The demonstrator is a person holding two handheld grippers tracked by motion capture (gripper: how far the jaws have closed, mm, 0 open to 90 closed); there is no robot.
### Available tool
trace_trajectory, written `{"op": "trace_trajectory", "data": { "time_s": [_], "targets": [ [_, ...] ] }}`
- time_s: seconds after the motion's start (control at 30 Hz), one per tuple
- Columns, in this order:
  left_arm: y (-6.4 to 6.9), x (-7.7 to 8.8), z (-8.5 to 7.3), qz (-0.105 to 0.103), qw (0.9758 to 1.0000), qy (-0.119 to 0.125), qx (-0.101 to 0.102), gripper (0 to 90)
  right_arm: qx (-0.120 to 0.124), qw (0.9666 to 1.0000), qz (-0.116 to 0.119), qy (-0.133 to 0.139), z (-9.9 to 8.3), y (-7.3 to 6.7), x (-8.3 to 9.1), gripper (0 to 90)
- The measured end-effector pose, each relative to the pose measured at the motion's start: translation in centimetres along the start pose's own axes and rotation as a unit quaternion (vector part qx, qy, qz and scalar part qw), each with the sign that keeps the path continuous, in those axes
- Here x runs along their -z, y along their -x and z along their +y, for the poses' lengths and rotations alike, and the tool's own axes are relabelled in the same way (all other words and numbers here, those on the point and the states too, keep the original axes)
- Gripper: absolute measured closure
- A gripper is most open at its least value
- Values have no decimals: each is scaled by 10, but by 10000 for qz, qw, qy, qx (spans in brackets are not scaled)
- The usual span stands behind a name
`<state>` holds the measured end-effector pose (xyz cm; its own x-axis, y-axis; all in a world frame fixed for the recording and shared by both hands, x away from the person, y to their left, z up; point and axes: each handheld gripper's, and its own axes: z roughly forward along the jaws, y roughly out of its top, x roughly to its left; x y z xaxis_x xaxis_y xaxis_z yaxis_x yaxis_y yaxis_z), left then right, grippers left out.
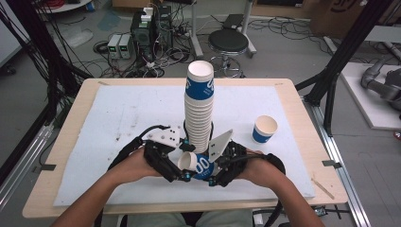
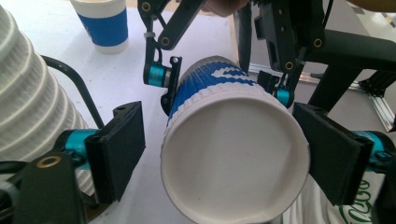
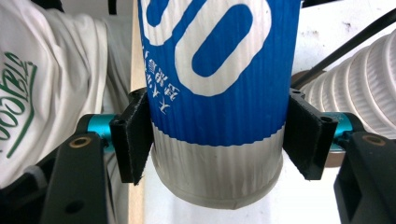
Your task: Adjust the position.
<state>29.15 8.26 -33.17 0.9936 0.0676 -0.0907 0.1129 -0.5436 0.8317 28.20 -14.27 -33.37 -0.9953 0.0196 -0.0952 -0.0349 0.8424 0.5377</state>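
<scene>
Three lots of ribbed paper cups, white with blue bands: a tall nested stack [image 1: 199,106] mid-desk, one single cup [image 1: 264,128] standing apart to its right, and one held cup [image 1: 197,165] lying sideways above the near edge of the white mat [image 1: 118,113]. The right gripper [image 1: 213,176] clenches the held cup's lower body; the left gripper [image 1: 182,176] stands around its round rim, one pad touching, one apart.

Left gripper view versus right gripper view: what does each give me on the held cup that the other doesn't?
Left gripper view alone: the held cup's open mouth, a gap at the left pad, and a lone cup standing beyond. Right gripper view alone: the cup's closed base end, with the right gripper pressing both pads on its wall. Shared: that ribbed blue-and-white cup and the cup stack beside it.
</scene>
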Motion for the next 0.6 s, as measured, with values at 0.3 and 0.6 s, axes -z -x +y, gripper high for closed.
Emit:
{"op": "trace_trajectory", "data": {
  "time_s": [0.3,0.6],
  "targets": [
    [-1,-1,-3,-24,10000,31,-11,309,-16,10000,-4,-44,-3,2,-1,325],
    [-2,2,-15,-91,9988,473,43,308,-522,9929,263,1034,-21,7,5,212]
  ]
}}
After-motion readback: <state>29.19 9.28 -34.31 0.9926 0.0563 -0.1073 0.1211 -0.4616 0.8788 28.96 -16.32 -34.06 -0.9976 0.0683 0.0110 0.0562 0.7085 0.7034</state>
